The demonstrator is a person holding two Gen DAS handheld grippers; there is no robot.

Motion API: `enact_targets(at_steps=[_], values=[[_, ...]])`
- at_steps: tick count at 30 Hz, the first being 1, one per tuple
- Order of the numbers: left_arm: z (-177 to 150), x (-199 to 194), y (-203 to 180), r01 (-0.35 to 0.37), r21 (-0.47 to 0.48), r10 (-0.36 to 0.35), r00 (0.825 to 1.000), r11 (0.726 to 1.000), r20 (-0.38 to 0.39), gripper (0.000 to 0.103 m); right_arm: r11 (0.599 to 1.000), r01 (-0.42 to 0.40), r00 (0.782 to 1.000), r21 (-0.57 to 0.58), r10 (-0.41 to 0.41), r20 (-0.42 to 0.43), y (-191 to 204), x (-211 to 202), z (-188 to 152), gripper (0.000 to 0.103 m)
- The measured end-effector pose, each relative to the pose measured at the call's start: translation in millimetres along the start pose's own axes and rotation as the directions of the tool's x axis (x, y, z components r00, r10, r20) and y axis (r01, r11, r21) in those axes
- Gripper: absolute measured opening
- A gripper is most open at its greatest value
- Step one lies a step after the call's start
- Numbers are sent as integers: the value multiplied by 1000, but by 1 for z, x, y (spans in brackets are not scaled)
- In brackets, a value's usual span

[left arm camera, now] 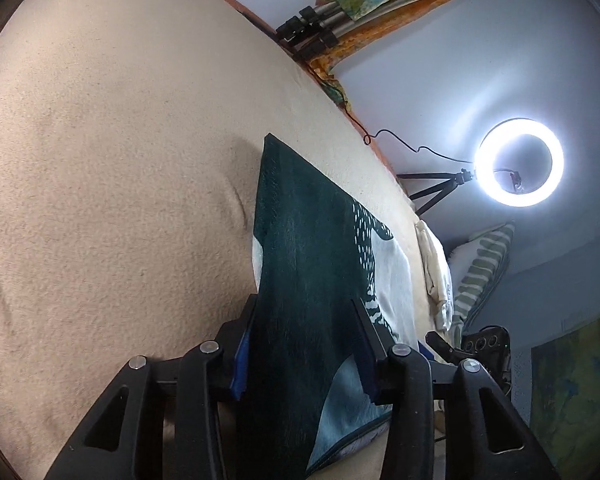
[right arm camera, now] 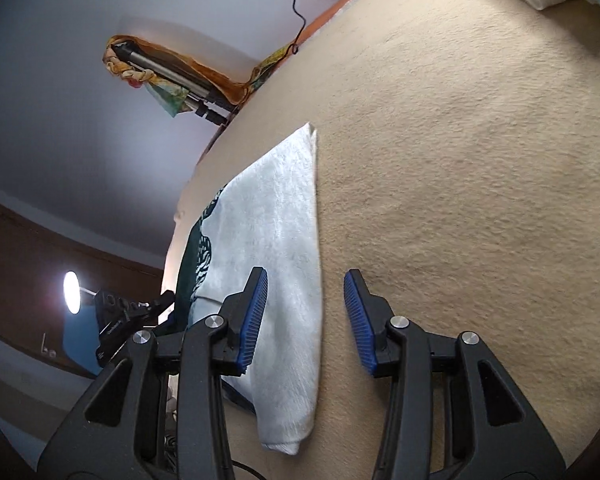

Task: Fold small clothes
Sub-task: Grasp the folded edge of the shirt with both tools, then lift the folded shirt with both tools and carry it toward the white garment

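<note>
A small cloth (left arm camera: 300, 220), dark green with a white part and white flecks, lies on the beige blanket (left arm camera: 100, 160). In the left wrist view it runs up between the fingers of my left gripper (left arm camera: 305, 300), filling the gap. The jaws stand apart and I see no pinch on the cloth. In the right wrist view the same cloth (right arm camera: 276, 208) shows its white side, folded with a straight right edge. My right gripper (right arm camera: 306, 271) is open over that edge. Its left finger (right arm camera: 256, 300) is above the white fabric and its right finger (right arm camera: 356, 304) is above the bare blanket (right arm camera: 460, 160).
A lit ring light (left arm camera: 520, 162) on a small tripod stands past the bed edge. A bundle of tripod legs wrapped in coloured fabric (left arm camera: 340, 20) leans on the wall. Pale folded cloths (left arm camera: 434, 264) and a striped pillow (left arm camera: 484, 264) lie beyond the cloth. A cable (right arm camera: 296, 8) hangs down the wall.
</note>
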State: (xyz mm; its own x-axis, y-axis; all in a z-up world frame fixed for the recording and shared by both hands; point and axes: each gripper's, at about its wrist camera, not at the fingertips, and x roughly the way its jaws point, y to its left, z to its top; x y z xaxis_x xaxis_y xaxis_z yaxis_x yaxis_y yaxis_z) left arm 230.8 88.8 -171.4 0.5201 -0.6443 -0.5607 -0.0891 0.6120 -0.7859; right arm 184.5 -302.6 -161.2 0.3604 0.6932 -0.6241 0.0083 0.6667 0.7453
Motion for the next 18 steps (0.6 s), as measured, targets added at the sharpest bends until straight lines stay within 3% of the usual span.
enact_targets(at_steps=[6, 12, 18], values=[[1, 13, -6, -12, 11, 12, 1000, 1000, -1, 32, 1000, -19, 1000, -8, 19, -11, 11, 18, 6, 41], [-1, 13, -15, -95, 81, 92, 995, 992, 38, 4, 997, 64, 997, -53, -66, -38, 22, 29, 6, 10], [-7, 3, -45, -141, 210, 123, 988, 967, 96, 1, 980, 127, 992, -156, -126, 15, 50, 17, 8, 5]])
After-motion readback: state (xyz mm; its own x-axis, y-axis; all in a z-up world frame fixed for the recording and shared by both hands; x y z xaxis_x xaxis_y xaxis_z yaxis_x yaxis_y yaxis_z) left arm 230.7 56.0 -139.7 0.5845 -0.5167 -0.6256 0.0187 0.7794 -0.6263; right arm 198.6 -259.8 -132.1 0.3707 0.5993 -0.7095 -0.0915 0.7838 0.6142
